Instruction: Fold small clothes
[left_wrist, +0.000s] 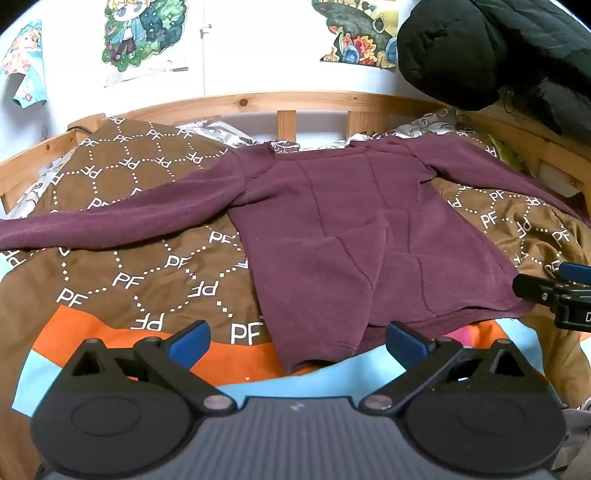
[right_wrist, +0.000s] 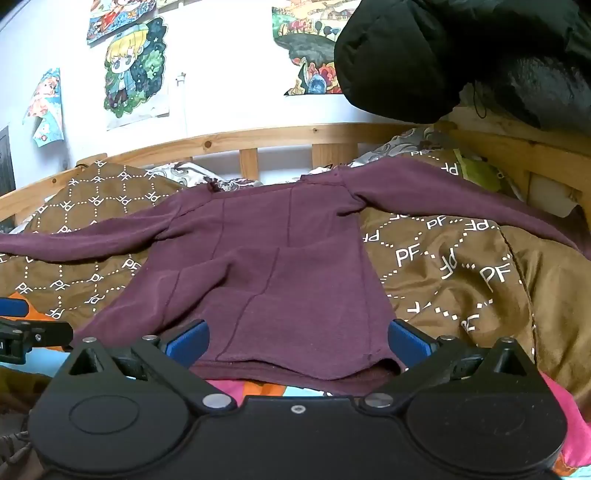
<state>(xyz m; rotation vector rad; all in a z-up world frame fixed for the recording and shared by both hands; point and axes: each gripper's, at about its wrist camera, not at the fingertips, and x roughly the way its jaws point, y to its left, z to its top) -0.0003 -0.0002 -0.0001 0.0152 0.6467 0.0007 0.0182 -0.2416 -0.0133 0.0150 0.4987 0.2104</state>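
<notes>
A maroon long-sleeved sweater (left_wrist: 332, 229) lies flat on the bed, sleeves spread out to both sides, hem toward me. It also shows in the right wrist view (right_wrist: 273, 266). My left gripper (left_wrist: 297, 343) is open and empty, just in front of the hem's left corner. My right gripper (right_wrist: 297, 341) is open and empty, its blue fingers at either side of the hem's right part. The right gripper shows at the right edge of the left wrist view (left_wrist: 557, 291); the left gripper shows at the left edge of the right wrist view (right_wrist: 22, 328).
A brown blanket with white "PF" print (left_wrist: 147, 258) covers the bed. A wooden bed rail (left_wrist: 258, 101) runs along the back. A black padded jacket (left_wrist: 491, 48) hangs at the upper right. Posters hang on the white wall.
</notes>
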